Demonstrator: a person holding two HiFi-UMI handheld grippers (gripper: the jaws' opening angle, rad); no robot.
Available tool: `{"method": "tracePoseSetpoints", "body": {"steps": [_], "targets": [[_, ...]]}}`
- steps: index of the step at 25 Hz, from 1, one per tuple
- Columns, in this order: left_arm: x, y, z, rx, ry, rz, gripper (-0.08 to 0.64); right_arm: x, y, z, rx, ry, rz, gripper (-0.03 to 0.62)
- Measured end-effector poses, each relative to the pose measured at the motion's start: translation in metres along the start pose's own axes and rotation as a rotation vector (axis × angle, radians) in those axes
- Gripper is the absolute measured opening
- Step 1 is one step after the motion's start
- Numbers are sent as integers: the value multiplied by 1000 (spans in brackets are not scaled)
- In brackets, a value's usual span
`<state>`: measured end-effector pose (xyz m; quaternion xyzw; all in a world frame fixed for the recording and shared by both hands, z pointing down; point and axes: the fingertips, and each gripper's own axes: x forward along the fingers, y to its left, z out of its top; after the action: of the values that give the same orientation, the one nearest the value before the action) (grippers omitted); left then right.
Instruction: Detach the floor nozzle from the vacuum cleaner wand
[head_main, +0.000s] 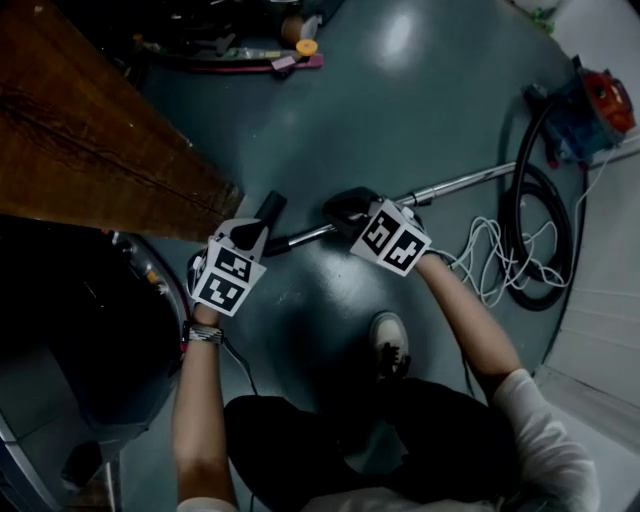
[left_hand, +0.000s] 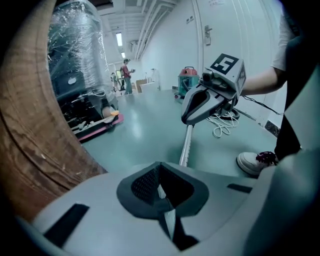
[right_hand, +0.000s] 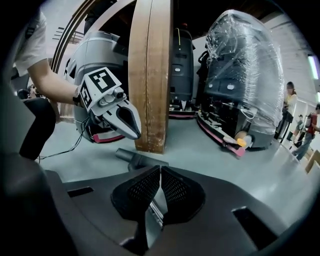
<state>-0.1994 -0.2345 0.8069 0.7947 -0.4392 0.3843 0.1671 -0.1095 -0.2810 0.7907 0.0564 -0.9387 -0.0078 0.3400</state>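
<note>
The shiny metal wand (head_main: 455, 184) lies on the floor, running from the upper right down to a dark neck piece (head_main: 270, 207) at its lower end. I cannot make out the floor nozzle itself. My left gripper (head_main: 258, 230) hovers by that lower end with its jaws shut and empty; in the left gripper view (left_hand: 159, 186) the wand (left_hand: 186, 146) runs away ahead of it. My right gripper (head_main: 338, 212) is over the wand a little further up, also shut and empty. In the right gripper view (right_hand: 161, 174) the dark neck (right_hand: 134, 159) lies just beyond the jaws.
A big wooden spool (head_main: 90, 140) stands close at the left. The red and blue vacuum body (head_main: 598, 108), its black hose (head_main: 540, 235) and a white cable (head_main: 488, 255) lie at the right. My shoe (head_main: 390, 345) is below the wand. Wrapped machines (right_hand: 245, 70) stand behind.
</note>
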Motion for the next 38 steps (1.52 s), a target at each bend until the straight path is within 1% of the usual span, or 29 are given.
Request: {"method": "tracePoseSetpoints", "body": {"steps": [5,7,9,10,14,18,21,23,24,26,27,29,31,35,38], "targets": [[33,-15,-17,14,37,-68,0,27,5,-31,-31,39,29,29],[43,-17,-26,36,61,-81,0,37,6,-41,-48,54,40,29],[52,-21,-37,41,77,-95,5,45,10,-51,-70,78,58,29],[57,-24,-43,41,84,-102,50,48,12,-56,-80,90,69,30],[70,-33,-60,71,135,-122,68,55,20,-76,-90,133,117,31],[84,-38,-73,86,187,-147,115,60,24,-91,-77,156,154,31],[92,-42,-81,90,223,-163,134,62,27,-100,-72,164,169,32],[94,-43,-86,115,258,-178,145,63,27,-102,-77,163,172,38],[94,-44,-89,131,275,-188,147,65,26,-103,-78,162,174,47],[97,-47,-94,159,302,-206,154,68,25,-106,-75,165,180,104],[99,-48,-96,170,313,-212,161,69,25,-108,-79,171,186,115],[102,-49,-99,189,331,-217,167,73,27,-111,-117,195,200,126],[104,-50,-102,206,349,-222,174,78,30,-112,-184,224,222,133],[110,-58,-106,244,402,-269,184,87,32,-118,-301,284,262,141],[113,-58,-110,282,444,-274,187,92,34,-126,-371,327,294,156]]}}
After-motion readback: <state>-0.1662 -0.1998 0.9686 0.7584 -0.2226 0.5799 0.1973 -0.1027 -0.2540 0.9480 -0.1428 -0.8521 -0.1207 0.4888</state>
